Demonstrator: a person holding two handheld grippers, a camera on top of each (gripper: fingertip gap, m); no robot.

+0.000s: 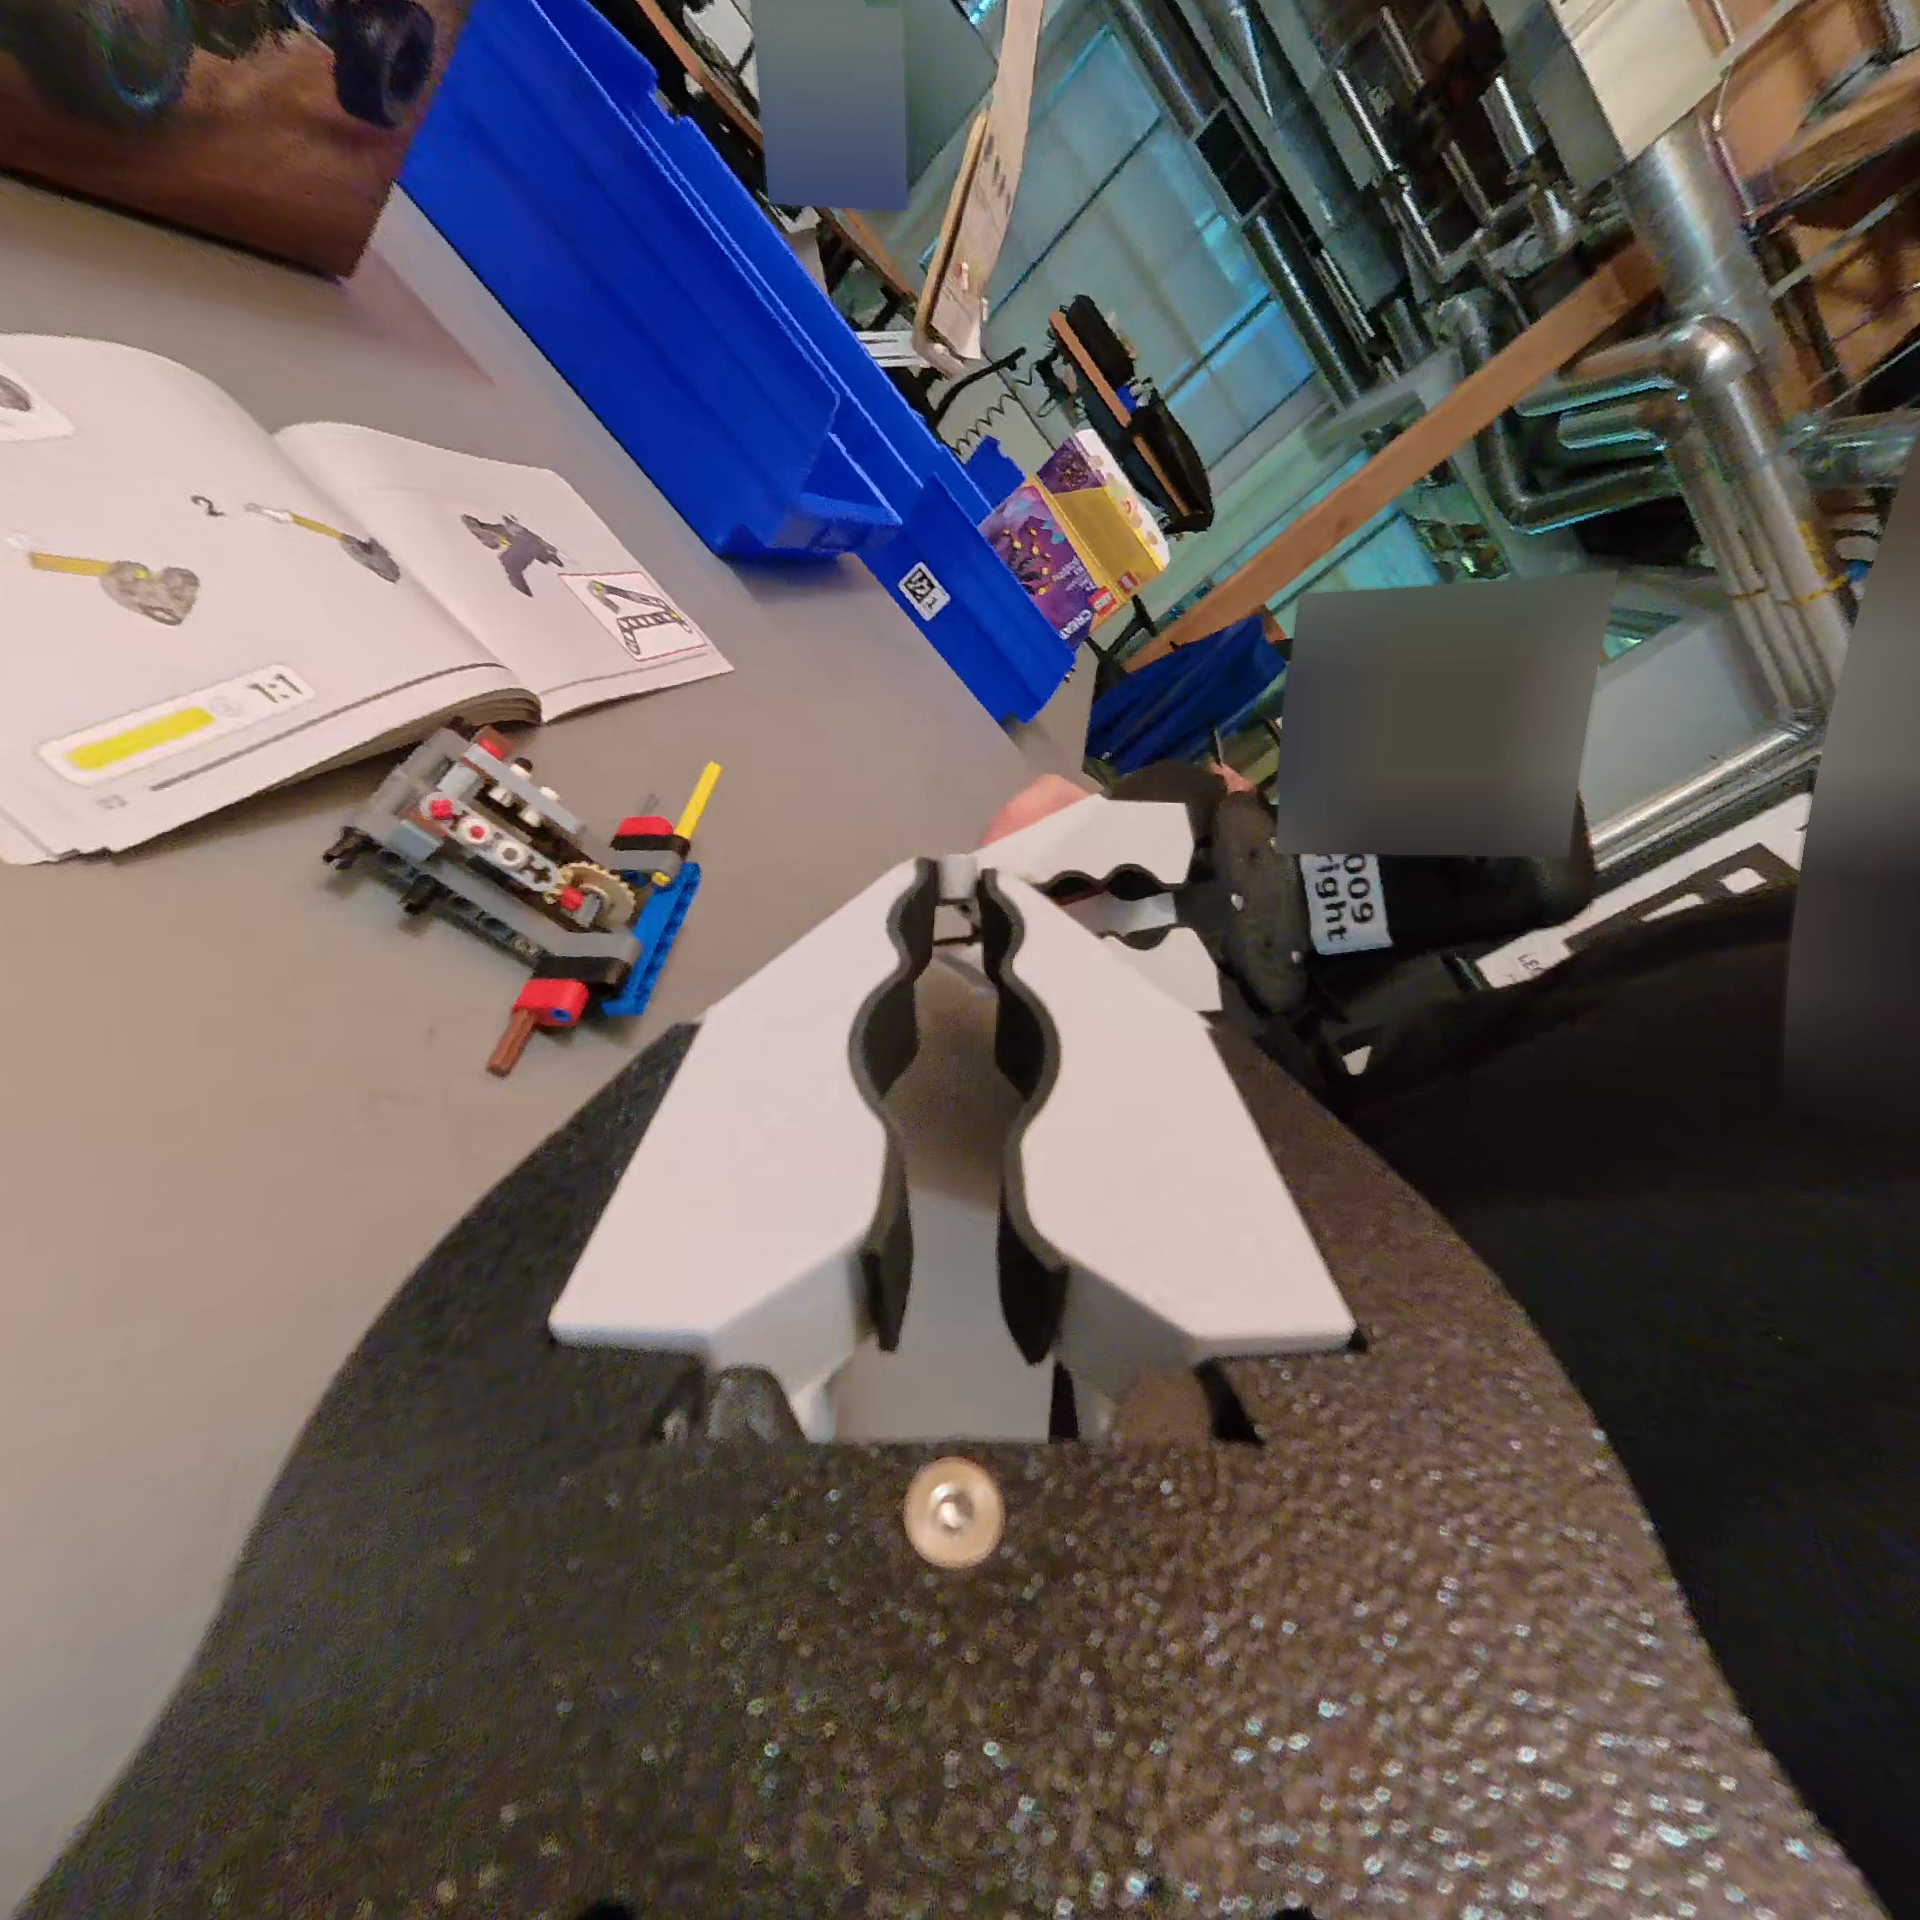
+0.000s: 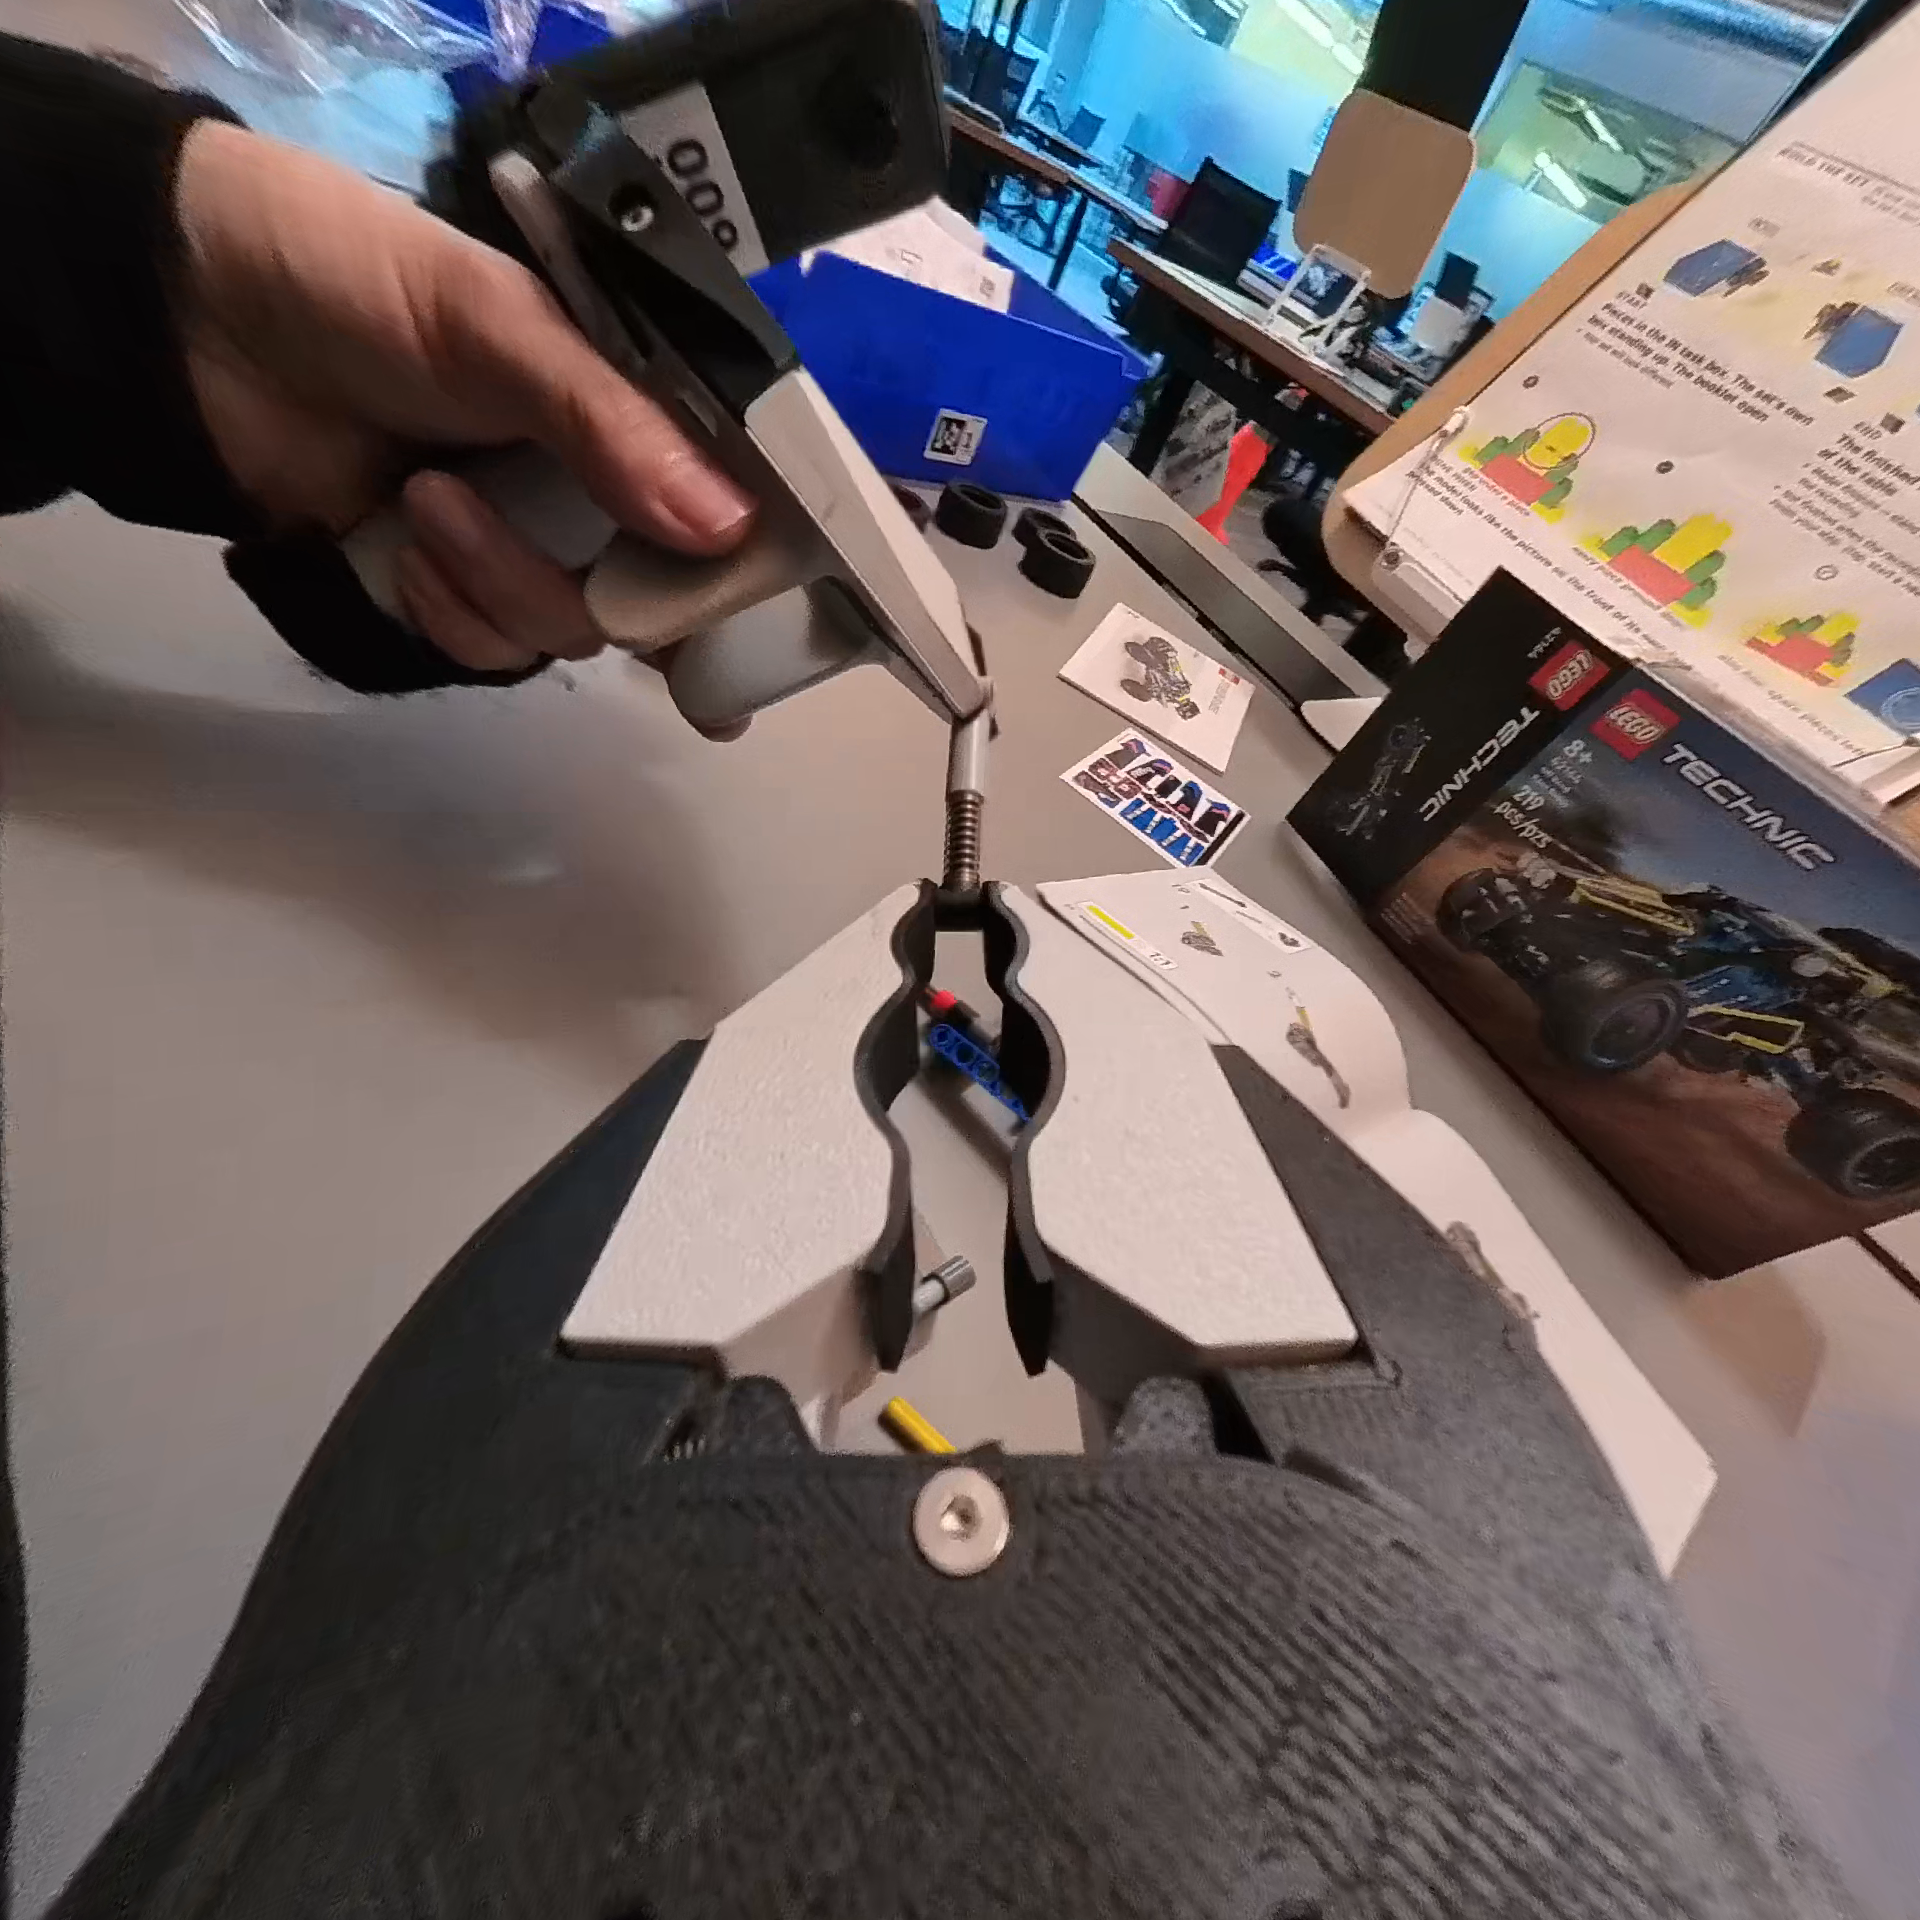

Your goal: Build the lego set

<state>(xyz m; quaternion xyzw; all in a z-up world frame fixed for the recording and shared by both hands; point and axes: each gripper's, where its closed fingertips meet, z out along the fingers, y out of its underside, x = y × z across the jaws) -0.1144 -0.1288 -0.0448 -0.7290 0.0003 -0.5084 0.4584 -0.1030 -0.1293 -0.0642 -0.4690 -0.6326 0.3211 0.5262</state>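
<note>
**A:** Where is the piece being worked on?

**B:** The spring strut point(image 2: 964, 800), a grey cylinder over a coiled spring with a black foot, is held in the air above the table point(image 2: 312, 935), between my two tools. My right gripper point(image 2: 961, 902) is pinched on the black foot. My left gripper point(image 1: 956, 883), carried in my left hand point(image 2: 395, 395), is pinched on the grey top end.

**A:** And the rest of the set?

**B:** The part-built assembly point(image 1: 520, 862), grey with red, blue and yellow parts, lies on the table against the near edge of the open instruction booklet point(image 1: 312, 582). Four black tyres point(image 2: 1055, 561) sit near a blue bin point(image 2: 935, 384).

**A:** Which items carry print?

**B:** The set's box point(image 2: 1662, 935) has a brand logo and a picture of a buggy. There are also a sticker sheet point(image 2: 1153, 800), a small leaflet point(image 2: 1158, 686), white tags on both tools and on the bin, and a tilted printed board point(image 2: 1714, 364) behind the box.

**A:** Where is there room to move?

**B:** There is bare grey tabletop to the left in the right wrist view. The box and booklet close off the right side, and the bins line the far edge.
</note>
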